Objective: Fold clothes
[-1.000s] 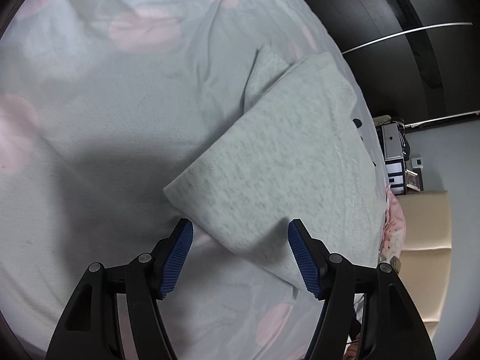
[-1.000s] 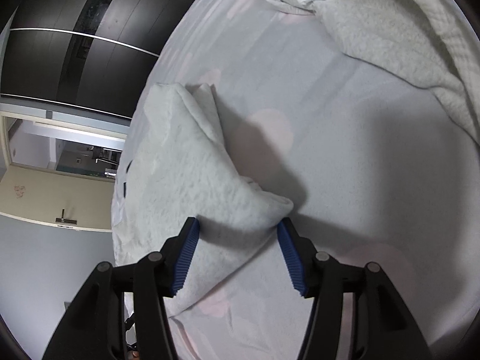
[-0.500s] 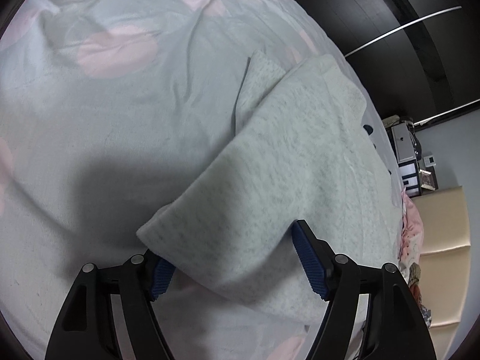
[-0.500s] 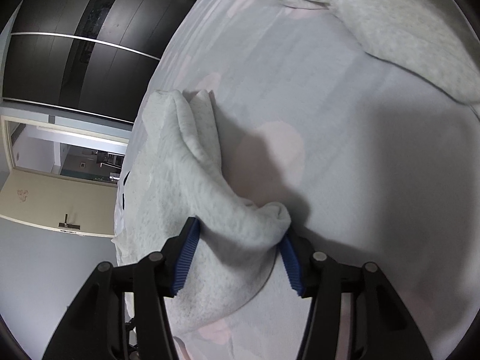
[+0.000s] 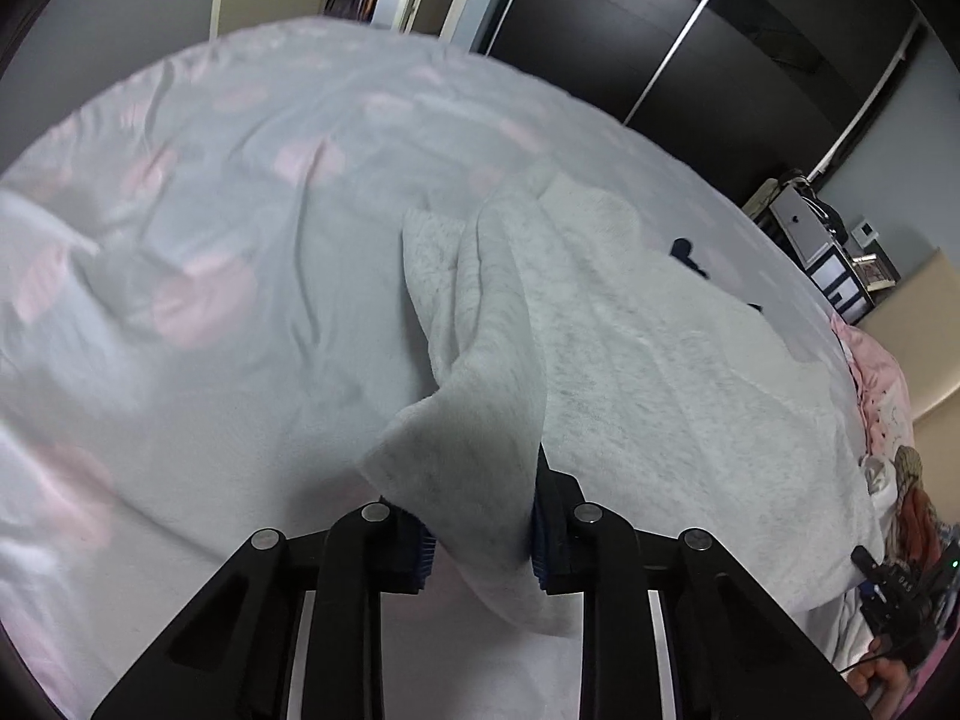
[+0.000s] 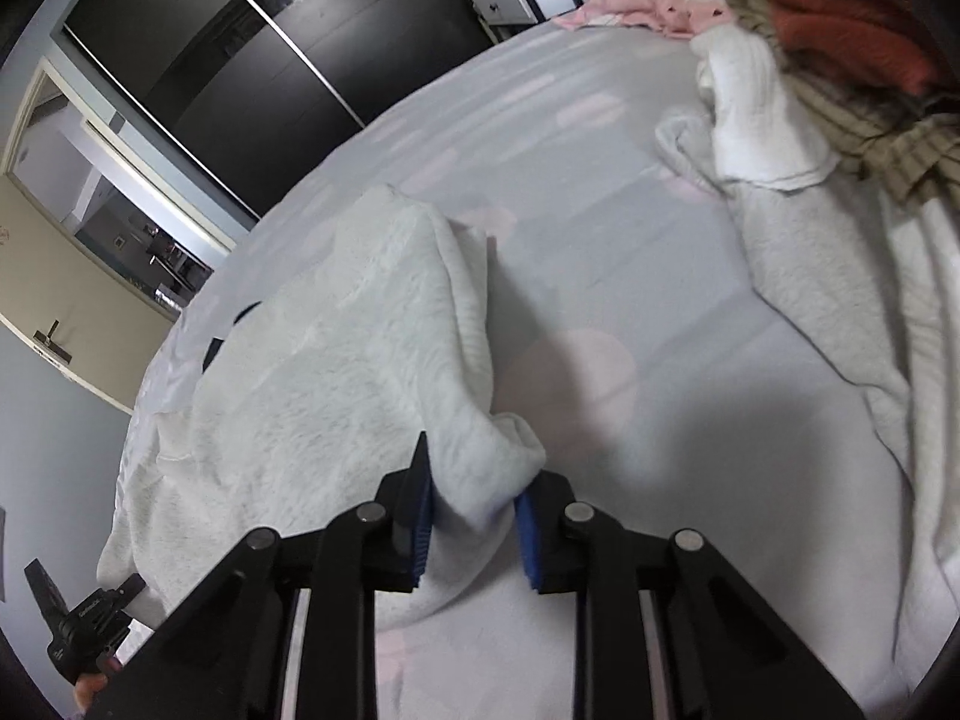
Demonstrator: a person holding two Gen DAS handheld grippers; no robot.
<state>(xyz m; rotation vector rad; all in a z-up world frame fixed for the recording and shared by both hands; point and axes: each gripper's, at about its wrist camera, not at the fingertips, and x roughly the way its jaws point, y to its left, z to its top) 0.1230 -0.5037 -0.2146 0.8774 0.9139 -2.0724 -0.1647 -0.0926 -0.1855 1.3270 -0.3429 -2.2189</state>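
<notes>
1. The left tool (image 5: 480,540) has just been closing, and its blue pads now pinch one near corner of the pale grey fleece garment (image 5: 630,360); the cloth hangs bunched between the jaws, raised off the bed sheet (image 5: 240,300).

2. The right tool (image 6: 471,531) has likewise just been closing and pinches the garment's (image 6: 336,372) other near corner, a rolled lip of fabric squeezed between its pads.

3. Where the garment is: it lies spread across the grey bed sheet (image 6: 630,252) with pink blotches, its far end resting on the bed and already doubled into a ridge, while the near edge is lifted at both held corners. A small dark marking shows on it toward the far side — too small to tell what it is.

4. Done so far, as I judge it: the garment is laid out and both near corners are gripped, so the fold is started but not made. No finished, squared-off fold is visible.

5. Left to do: carry the held edge over onto the far part, lay it flat, let go, then probably fold it once more.

6. Beyond this piece, a heap of other clothes (image 6: 840,60) — white, olive and rust-coloured — sits at the far right of the bed in the right wrist view, unfolded, with another pale fleece piece (image 6: 810,300) sprawled beside it. Most of the task looks still ahead.
</notes>
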